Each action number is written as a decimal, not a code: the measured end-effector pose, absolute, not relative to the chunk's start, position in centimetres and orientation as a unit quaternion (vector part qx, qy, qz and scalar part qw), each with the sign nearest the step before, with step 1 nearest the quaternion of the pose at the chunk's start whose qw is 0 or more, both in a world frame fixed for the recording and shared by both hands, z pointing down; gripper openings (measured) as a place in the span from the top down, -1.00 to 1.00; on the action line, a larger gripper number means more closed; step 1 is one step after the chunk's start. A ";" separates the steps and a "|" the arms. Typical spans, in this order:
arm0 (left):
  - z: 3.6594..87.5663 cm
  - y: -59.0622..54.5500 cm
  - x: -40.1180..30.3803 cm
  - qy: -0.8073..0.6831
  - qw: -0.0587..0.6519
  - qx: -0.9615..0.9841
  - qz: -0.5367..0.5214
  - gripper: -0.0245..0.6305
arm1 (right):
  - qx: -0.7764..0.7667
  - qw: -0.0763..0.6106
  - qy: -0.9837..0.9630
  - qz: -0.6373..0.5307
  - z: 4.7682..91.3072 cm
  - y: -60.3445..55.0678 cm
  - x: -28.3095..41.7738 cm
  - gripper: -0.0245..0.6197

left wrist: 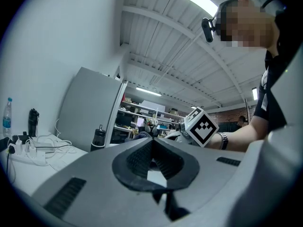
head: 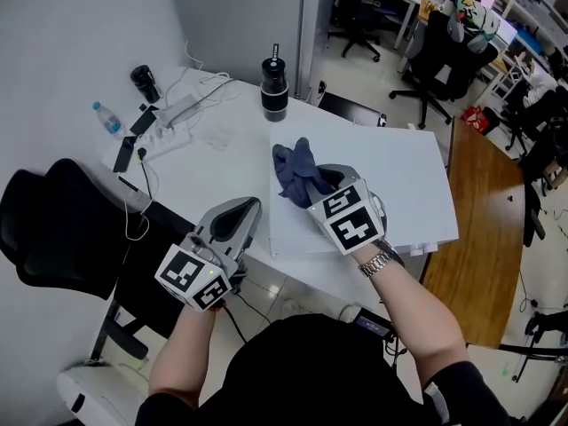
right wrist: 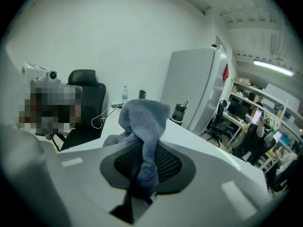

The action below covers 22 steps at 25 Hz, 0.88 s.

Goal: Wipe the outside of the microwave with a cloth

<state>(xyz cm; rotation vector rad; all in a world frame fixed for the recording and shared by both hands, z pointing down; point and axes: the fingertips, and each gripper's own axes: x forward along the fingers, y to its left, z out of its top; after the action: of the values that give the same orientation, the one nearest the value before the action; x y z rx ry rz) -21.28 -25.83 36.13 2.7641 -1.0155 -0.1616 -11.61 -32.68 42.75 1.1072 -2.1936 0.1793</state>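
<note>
The microwave (head: 399,176) is a white box on the white table, seen from above. A blue-grey cloth (head: 295,171) lies bunched on its top near the left edge. My right gripper (head: 311,189) is shut on the cloth, which bulges up out of the jaws (right wrist: 142,122) over the white top (right wrist: 203,141). My left gripper (head: 247,206) is shut with nothing in it. It is held level by the microwave's front left corner, its tips (left wrist: 151,148) close together. The right gripper's marker cube (left wrist: 201,126) shows ahead of it.
A black tumbler (head: 274,87) stands on the table behind the microwave. At the far left are a power strip (head: 169,114) with cables, a black cup (head: 145,82), a water bottle (head: 107,119) and a phone (head: 124,153). A black chair (head: 62,229) stands left of the table.
</note>
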 end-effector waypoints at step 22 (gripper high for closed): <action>33.2 -23.9 -12.1 -0.336 0.062 0.939 -0.041 0.91 | 0.476 0.311 -0.816 0.100 42.8 -31.8 3.9 0.72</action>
<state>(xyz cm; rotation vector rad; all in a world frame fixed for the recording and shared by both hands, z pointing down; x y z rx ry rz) -12.12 -23.86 33.15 2.8374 -1.0166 -0.1253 3.93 -31.84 42.78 1.2575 -2.1556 0.2631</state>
